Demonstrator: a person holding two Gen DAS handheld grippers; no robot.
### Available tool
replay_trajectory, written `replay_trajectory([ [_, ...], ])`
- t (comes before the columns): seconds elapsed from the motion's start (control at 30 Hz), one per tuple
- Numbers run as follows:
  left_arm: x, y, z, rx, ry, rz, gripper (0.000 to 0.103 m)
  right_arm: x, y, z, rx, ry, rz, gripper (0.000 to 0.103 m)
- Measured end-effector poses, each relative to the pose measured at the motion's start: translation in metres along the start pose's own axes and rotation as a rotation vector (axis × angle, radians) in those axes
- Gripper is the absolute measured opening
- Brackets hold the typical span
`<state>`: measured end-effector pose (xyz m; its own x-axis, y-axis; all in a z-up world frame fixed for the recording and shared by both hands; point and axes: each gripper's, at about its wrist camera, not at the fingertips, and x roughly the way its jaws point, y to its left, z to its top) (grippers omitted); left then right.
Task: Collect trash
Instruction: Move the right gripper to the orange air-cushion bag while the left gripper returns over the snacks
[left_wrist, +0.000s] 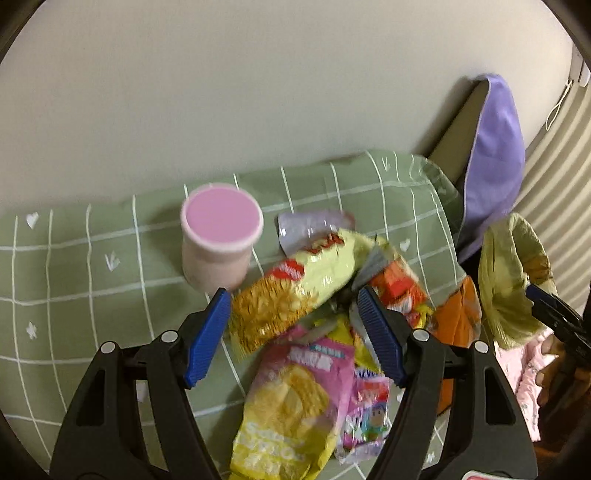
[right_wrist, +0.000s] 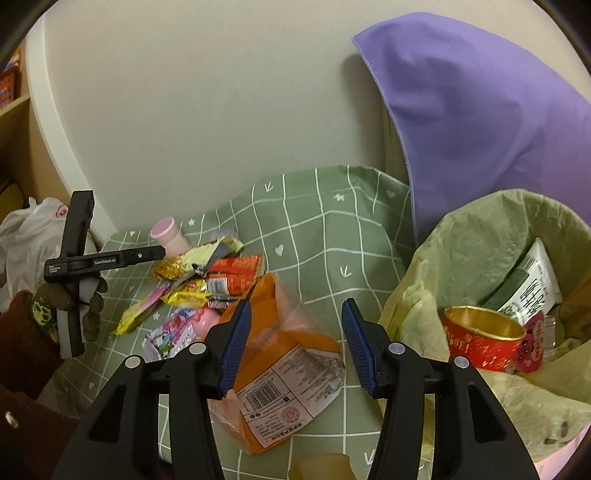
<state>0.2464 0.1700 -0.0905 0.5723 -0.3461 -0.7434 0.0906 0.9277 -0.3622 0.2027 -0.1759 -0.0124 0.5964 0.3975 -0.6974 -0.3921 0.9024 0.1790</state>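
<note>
Where wrappers pile: one pink cup (left_wrist: 221, 243).

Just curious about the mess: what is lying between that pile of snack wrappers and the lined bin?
In the right wrist view, an orange bag lies on the green checked cloth between them.

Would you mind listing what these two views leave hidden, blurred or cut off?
- Wrapper pile, left wrist view: motion blur makes most print unreadable; the left gripper fingers cover its edges.
- Trash bin, right wrist view: its bottom is hidden under a red tub and a white packet.
- Orange bag, right wrist view: partly behind the right gripper.
</note>
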Motion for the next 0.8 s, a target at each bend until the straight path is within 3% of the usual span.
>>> replay_trajectory([
  [0.33, -0.031, 0.003, -0.050, -0.062, 0.011, 0.001, 0.068, 0.021, 0.003, -0.043, 0.009, 0.136, 0.013, 0.048],
  [0.5, -0.043, -0.020, -0.043, -0.015, -0.029, -0.049, 0.068, 0.033, 0.002, -0.064, 0.107, 0.172, 0.019, 0.048],
  [0.6, -0.042, -0.028, -0.042, 0.037, -0.051, -0.028, 0.068, 0.040, 0.000, -0.078, 0.196, 0.173, -0.006, 0.048],
  [0.8, -0.025, -0.011, -0.036, -0.007, -0.075, -0.032, 0.068, 0.049, 0.001, -0.094, 0.264, 0.148, -0.068, 0.048],
])
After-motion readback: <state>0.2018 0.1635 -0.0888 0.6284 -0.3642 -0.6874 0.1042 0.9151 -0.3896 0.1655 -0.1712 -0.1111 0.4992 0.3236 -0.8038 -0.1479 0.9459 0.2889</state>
